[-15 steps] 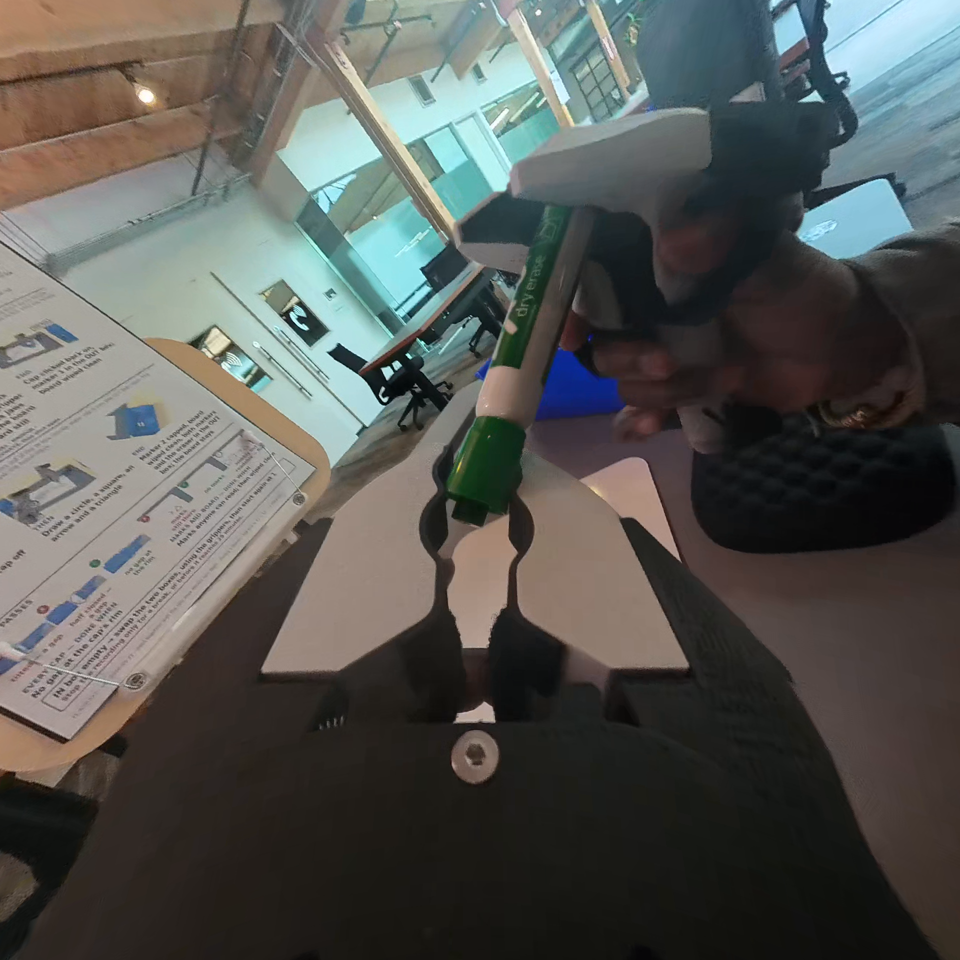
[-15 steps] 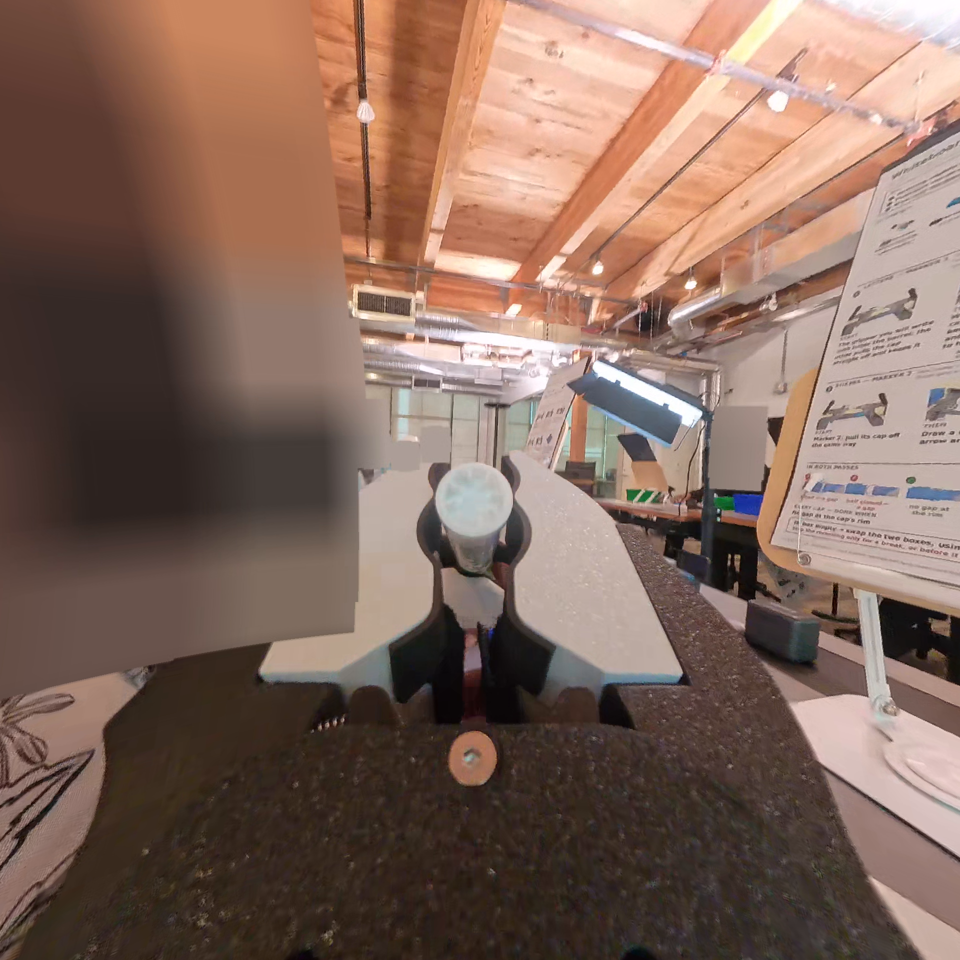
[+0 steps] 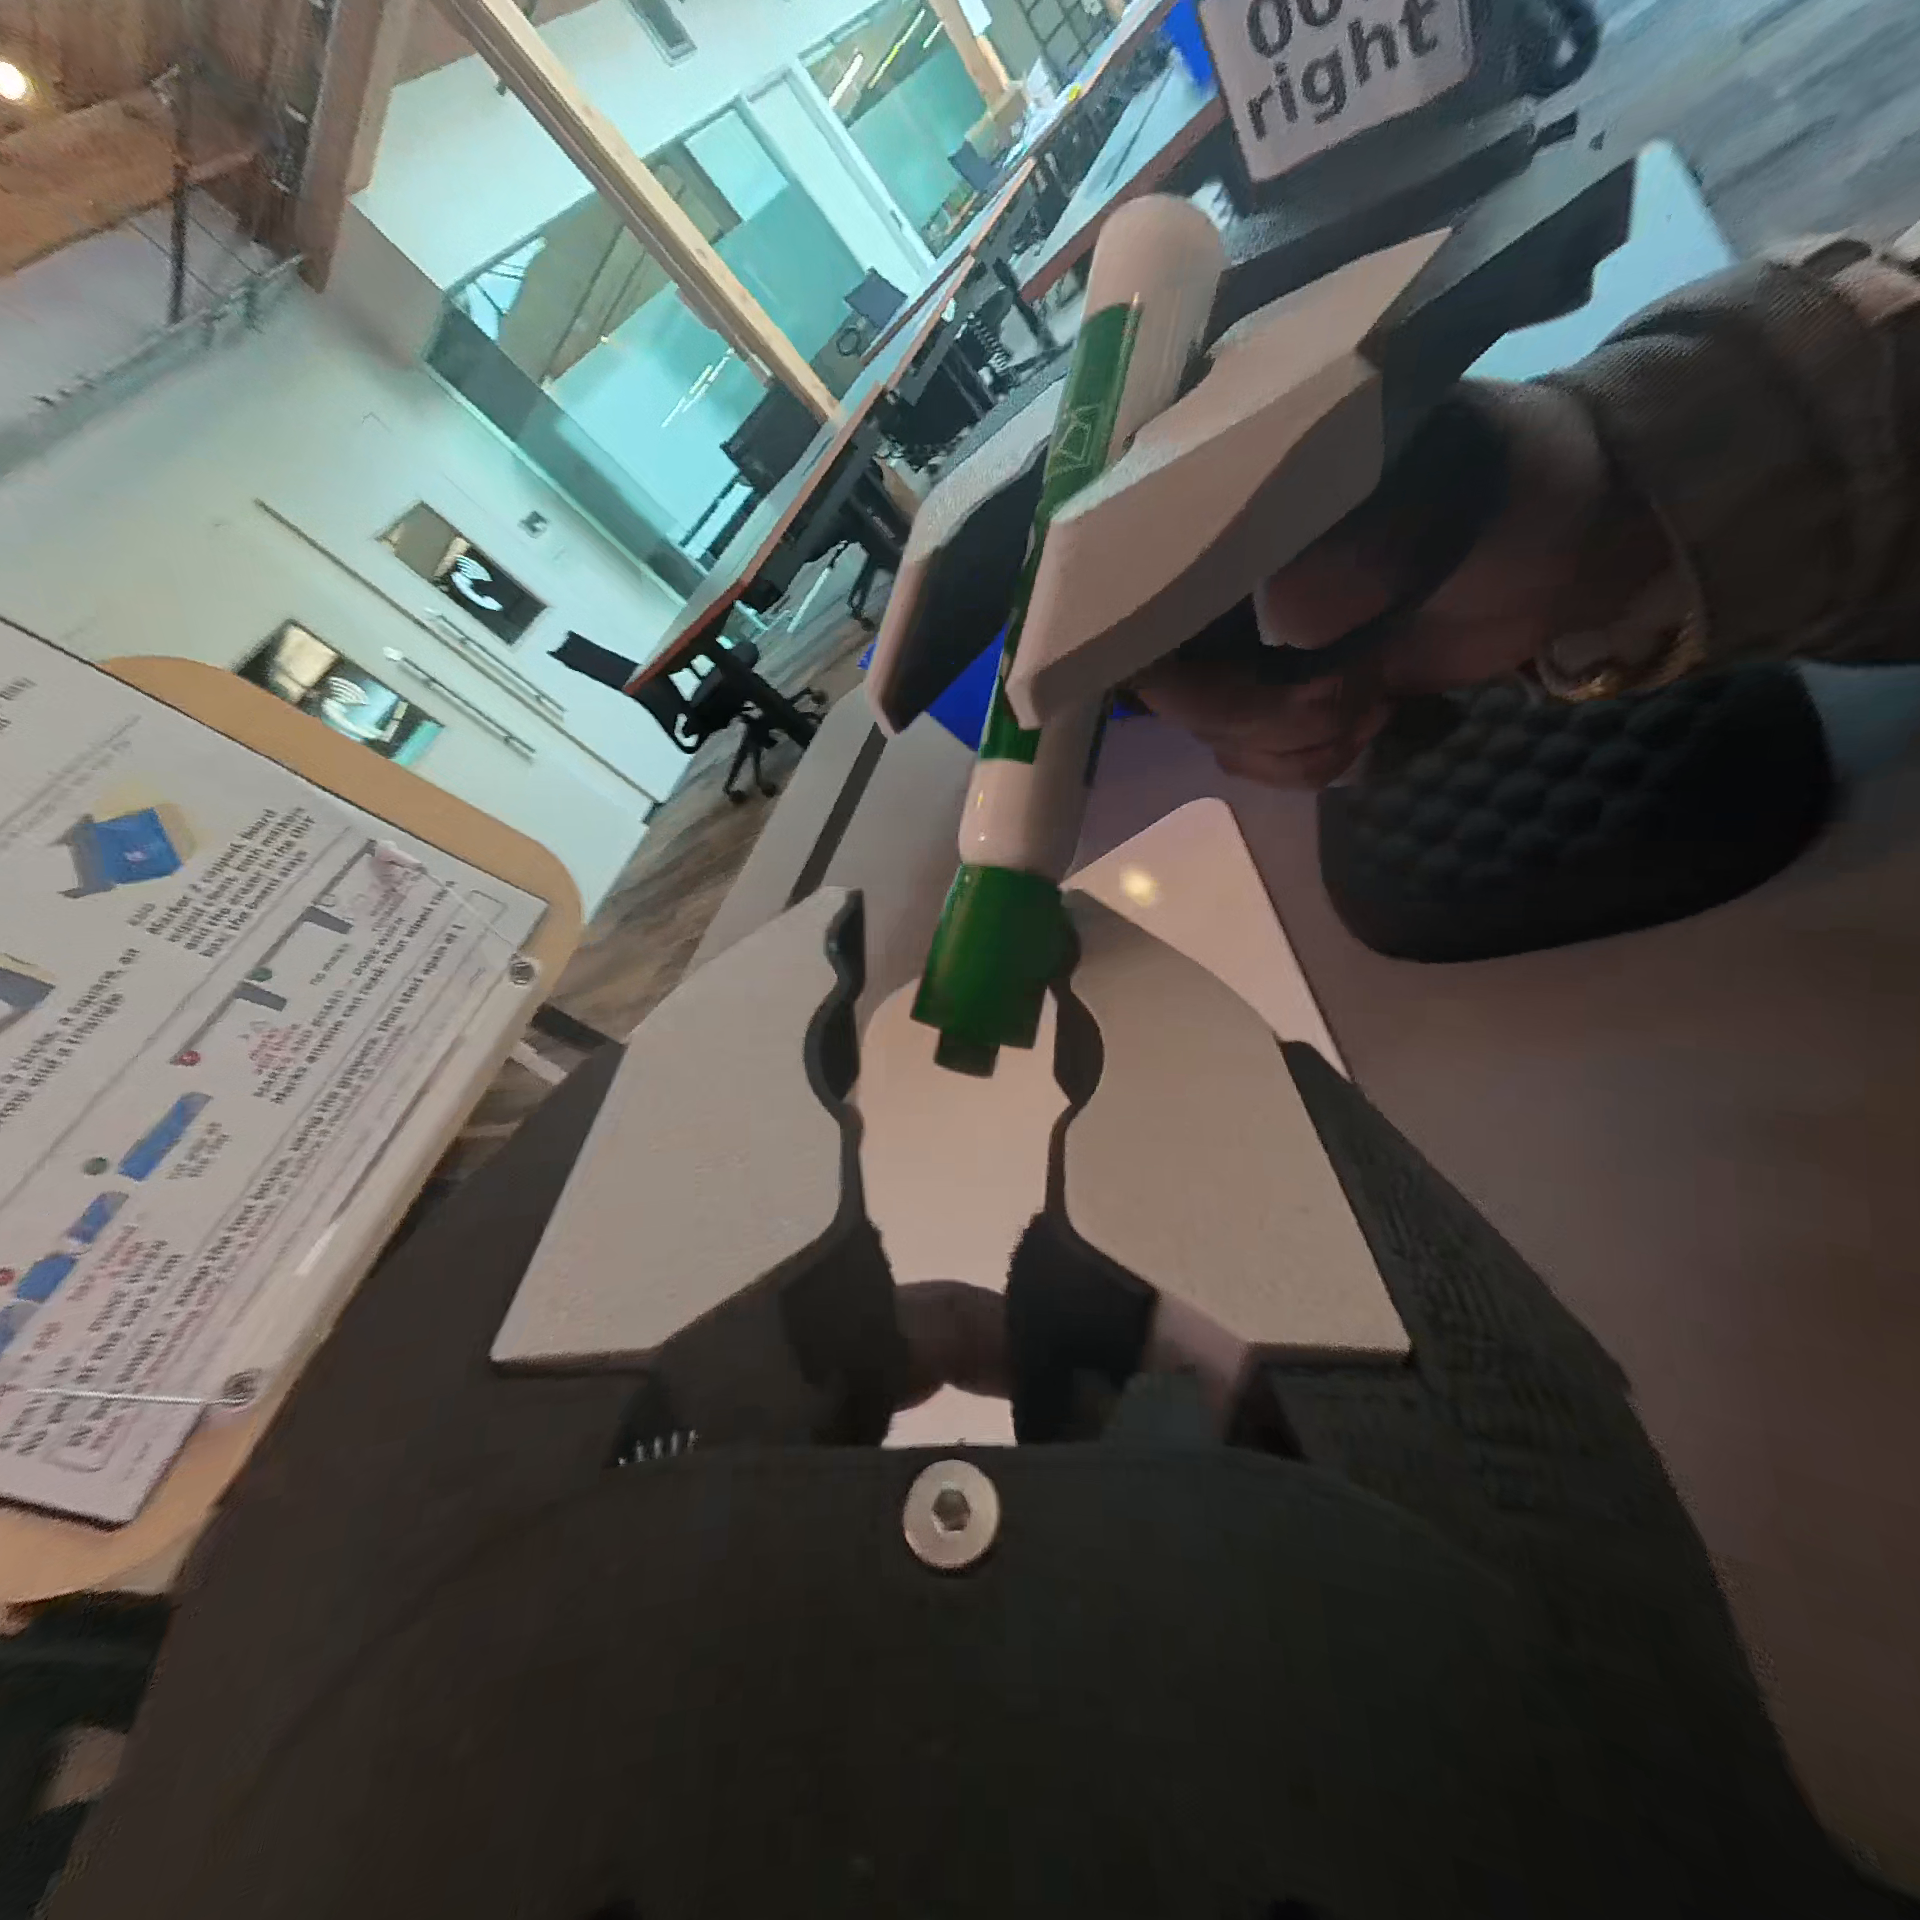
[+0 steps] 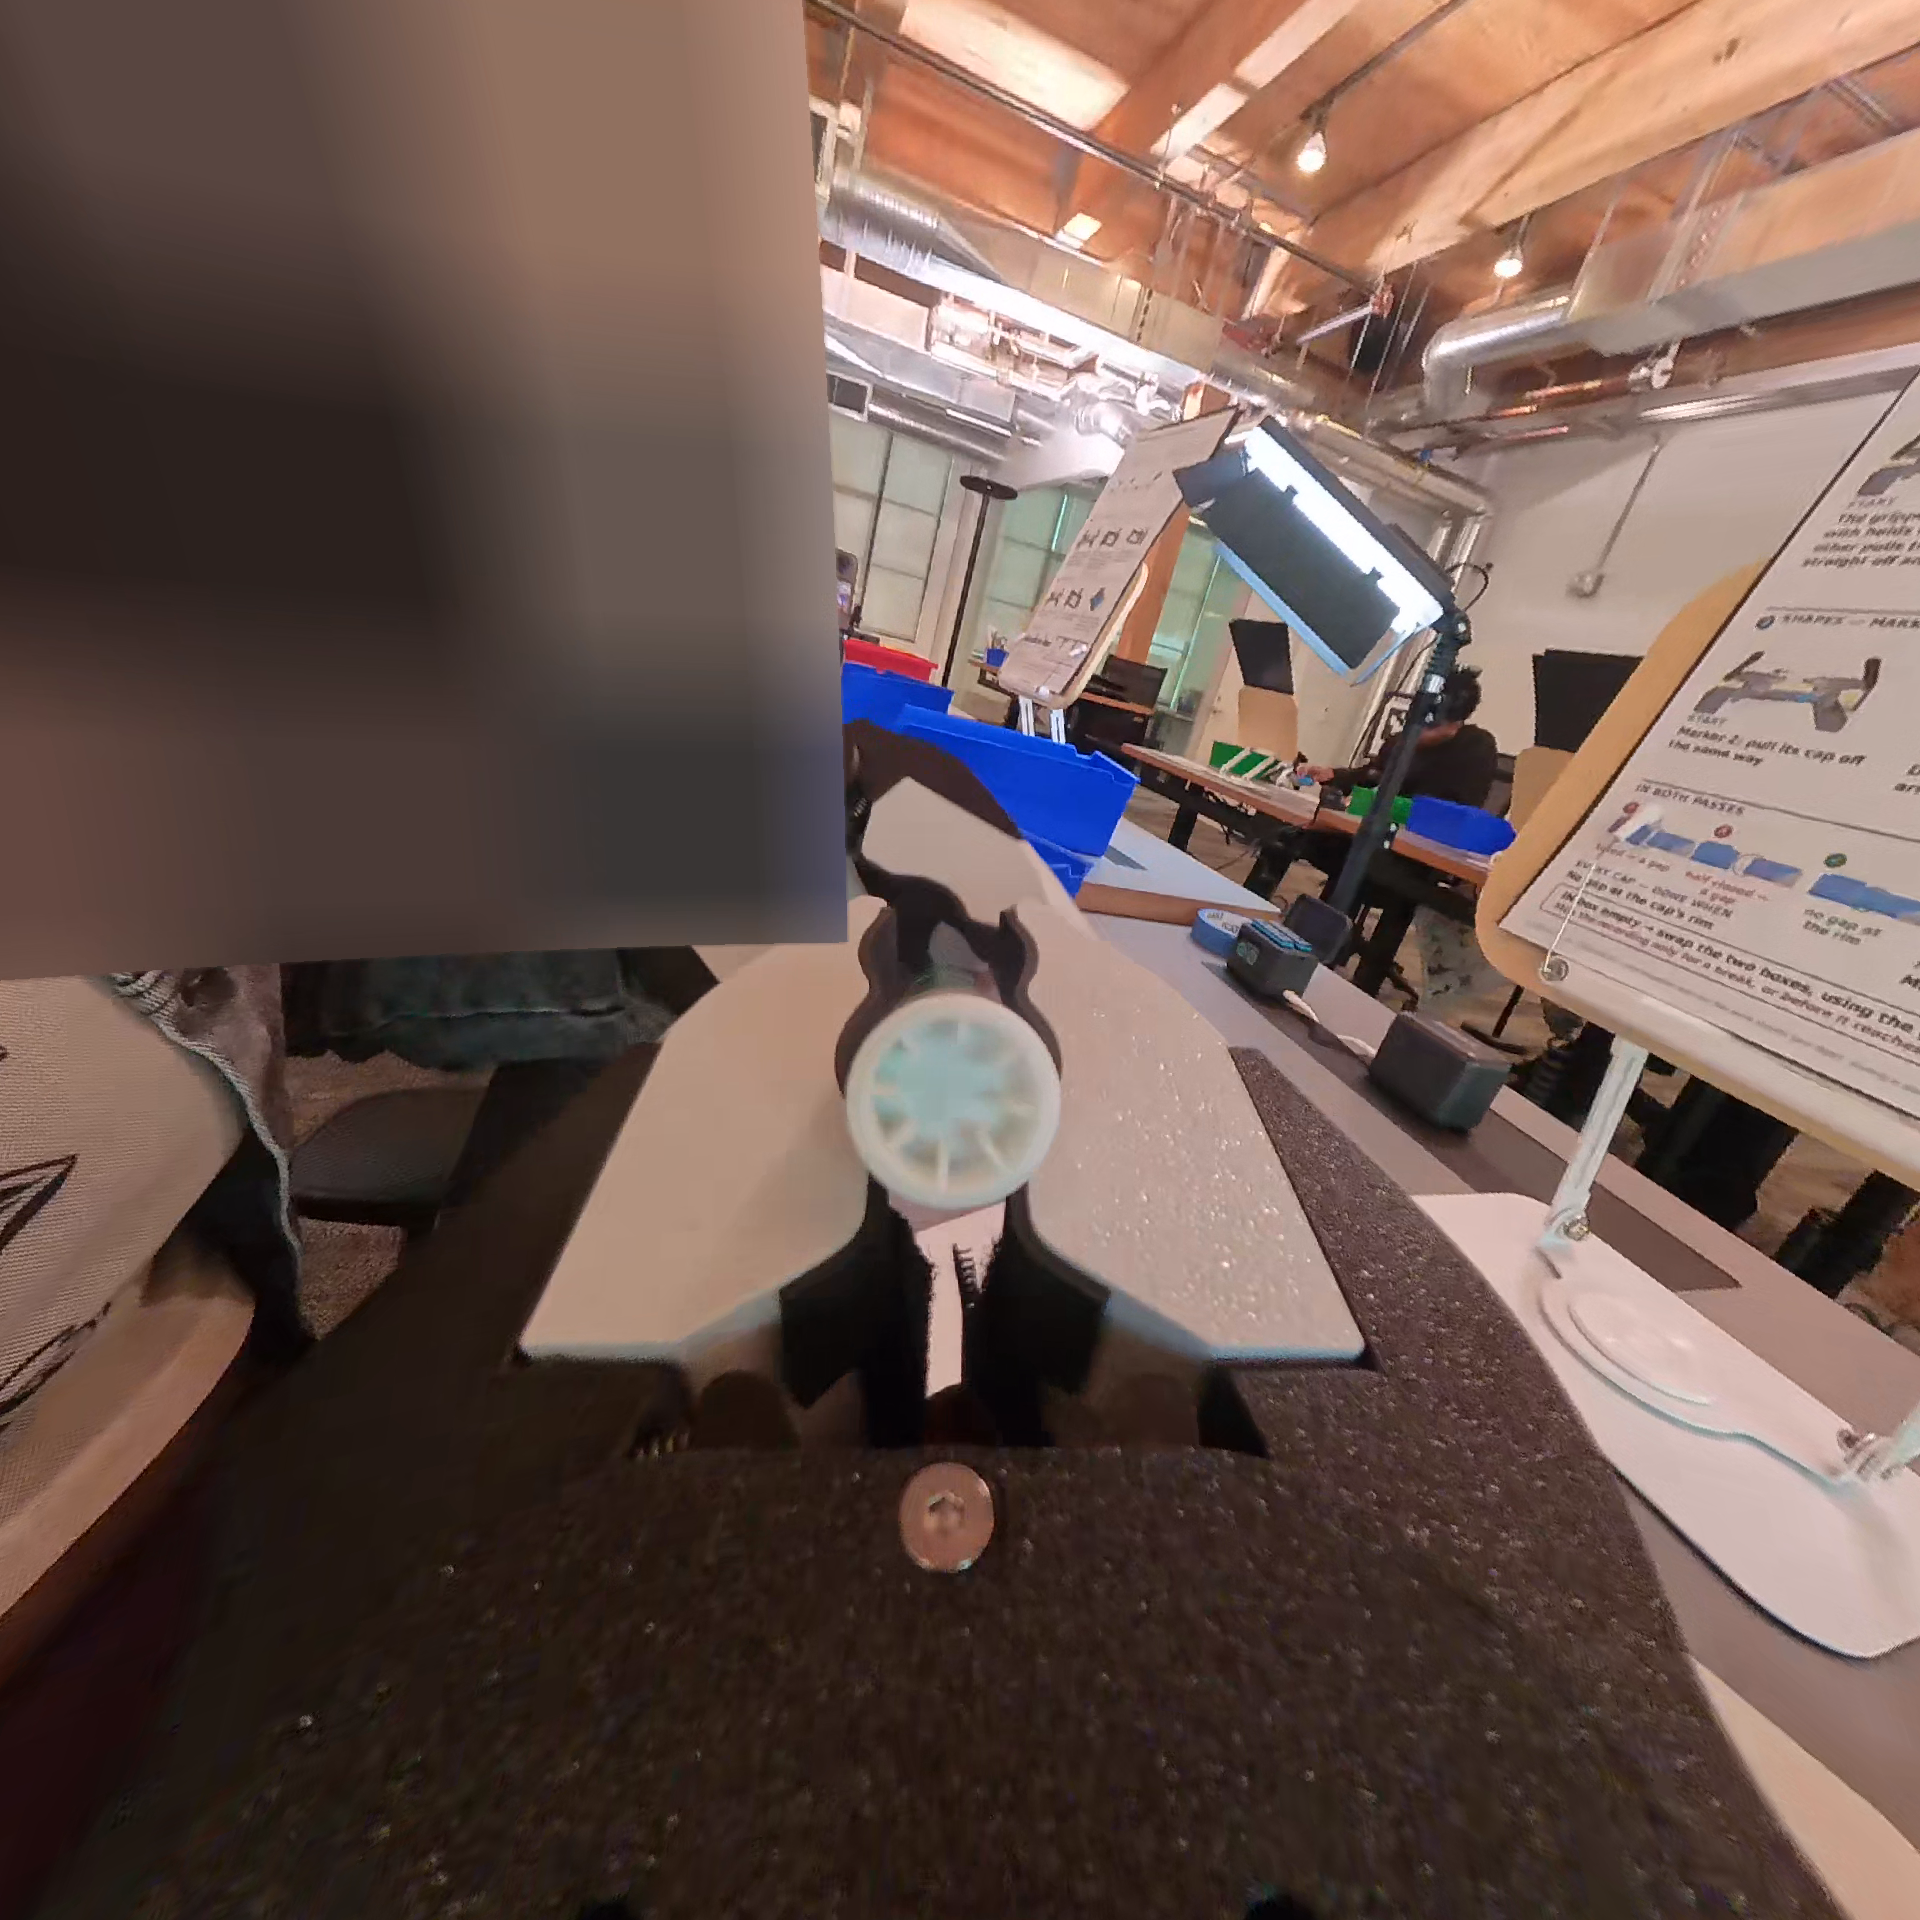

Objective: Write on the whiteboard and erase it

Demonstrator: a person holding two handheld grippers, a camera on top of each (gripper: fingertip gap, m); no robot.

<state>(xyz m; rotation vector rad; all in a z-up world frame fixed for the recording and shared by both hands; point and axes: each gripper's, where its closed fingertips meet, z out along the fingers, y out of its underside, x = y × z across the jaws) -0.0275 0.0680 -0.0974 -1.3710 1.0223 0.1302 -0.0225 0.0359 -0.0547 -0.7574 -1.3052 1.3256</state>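
Observation:
A green and white dry-erase marker (image 3: 1081, 457) is held by its barrel in my right gripper (image 3: 1039, 592), which is shut on it. Its green cap (image 3: 992, 982) points down between the fingers of my left gripper (image 3: 951, 935), which is open; the cap touches the right finger only. In the right wrist view the marker's white back end (image 4: 953, 1112) fills the gap of my right gripper (image 4: 951, 956), and my left gripper (image 4: 940, 831) shows just beyond. A white board (image 3: 1174, 883) lies flat on the table past my left fingers.
An instruction sheet on a wooden stand (image 3: 208, 1039) is at the left; it also shows in the right wrist view (image 4: 1714, 831) on a white base (image 4: 1662, 1382). A black padded cushion (image 3: 1558, 810) lies under the right hand. Blue bins (image 4: 987, 790) and a grey box (image 4: 1439, 1070) sit on the table. The left gripper's tips are roughly 5 centimeters from the right gripper's.
My left gripper has opened and let go of the green cap it was shut on. The right gripper still holds the marker, with the cap still on it.

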